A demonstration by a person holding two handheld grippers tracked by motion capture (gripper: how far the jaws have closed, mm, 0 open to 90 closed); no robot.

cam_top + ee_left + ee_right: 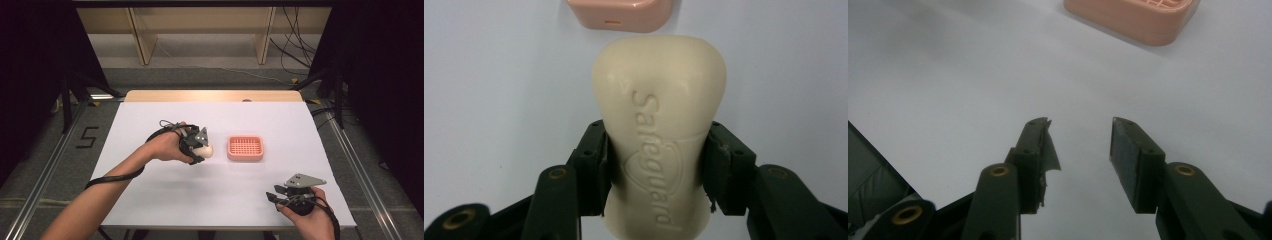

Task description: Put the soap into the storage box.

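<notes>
My left gripper point(656, 165) clamps the soap point(659, 130) (cream bar, lettering up) just at 9 o'clock of the pink dish point(245, 148). My right gripper point(1080, 150) sits parted and empty at 5 o'clock on the table point(150, 200).

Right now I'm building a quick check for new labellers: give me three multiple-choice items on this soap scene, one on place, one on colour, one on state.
1. Where is the soap dish relative to the soap bar in the high view?
A. to its right
B. to its left
C. under it

2. What colour is the soap dish?
A. blue
B. pink
C. green

3. How is the right gripper?
A. shut on the soap bar
B. open, nothing between its jaws
C. shut on the dish

Answers: 1 A, the dish lies right of the bar held by the left gripper. 2 B, it is salmon pink. 3 B, a clear gap over the white table.
</notes>
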